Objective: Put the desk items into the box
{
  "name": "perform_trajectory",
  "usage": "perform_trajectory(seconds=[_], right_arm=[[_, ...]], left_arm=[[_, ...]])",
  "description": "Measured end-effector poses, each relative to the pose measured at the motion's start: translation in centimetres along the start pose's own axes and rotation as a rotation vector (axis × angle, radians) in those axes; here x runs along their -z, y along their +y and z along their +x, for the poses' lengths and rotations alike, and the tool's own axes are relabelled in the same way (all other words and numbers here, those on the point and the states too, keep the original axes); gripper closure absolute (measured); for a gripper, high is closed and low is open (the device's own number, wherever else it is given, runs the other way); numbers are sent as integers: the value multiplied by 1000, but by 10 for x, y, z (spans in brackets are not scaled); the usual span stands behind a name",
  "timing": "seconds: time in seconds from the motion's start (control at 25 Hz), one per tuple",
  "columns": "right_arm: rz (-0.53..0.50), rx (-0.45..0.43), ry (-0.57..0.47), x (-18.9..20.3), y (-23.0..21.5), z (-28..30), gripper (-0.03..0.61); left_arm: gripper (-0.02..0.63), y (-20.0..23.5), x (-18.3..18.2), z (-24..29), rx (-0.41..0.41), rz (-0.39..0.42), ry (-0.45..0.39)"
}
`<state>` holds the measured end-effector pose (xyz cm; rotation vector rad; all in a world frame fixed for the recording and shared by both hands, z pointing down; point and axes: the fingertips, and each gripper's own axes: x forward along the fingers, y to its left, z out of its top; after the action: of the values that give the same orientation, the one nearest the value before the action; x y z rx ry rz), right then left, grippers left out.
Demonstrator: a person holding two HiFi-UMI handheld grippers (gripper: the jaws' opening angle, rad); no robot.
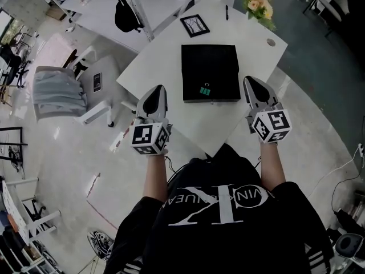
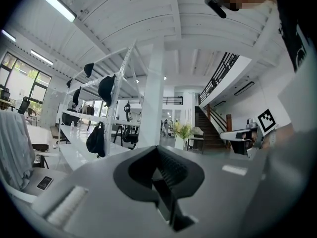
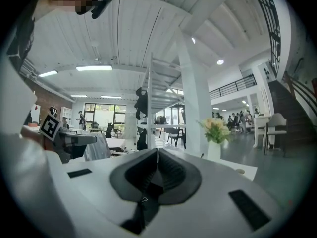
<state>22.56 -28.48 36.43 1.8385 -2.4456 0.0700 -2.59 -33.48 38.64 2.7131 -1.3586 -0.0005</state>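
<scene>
Where left tool [image 1: 161, 90], right tool [image 1: 249, 82] overhang table [image 1: 162, 59] edges, box [image 1: 210, 67] between.

Head view looks steeply down at the table [image 1: 162, 64]; both gripper views face the flowers [image 3: 216, 128].

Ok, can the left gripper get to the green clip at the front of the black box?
Probably yes. The left gripper hovers just left of the black box, the green clip lies near its front edge, nothing between them. Its jaws are shut and would need opening.
</scene>
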Motion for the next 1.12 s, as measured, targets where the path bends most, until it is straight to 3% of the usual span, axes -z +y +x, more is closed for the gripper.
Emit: perform_trajectory(seconds=[0.56,1.12], right_arm=[[-23,-1,-42,-17,-3,1,558],[-16,-2,-24,-9,-9,-1,560]], left_arm=[[603,-2,-23,4,13,27,-49],[603,-4,-20,10,13,19,-44]])
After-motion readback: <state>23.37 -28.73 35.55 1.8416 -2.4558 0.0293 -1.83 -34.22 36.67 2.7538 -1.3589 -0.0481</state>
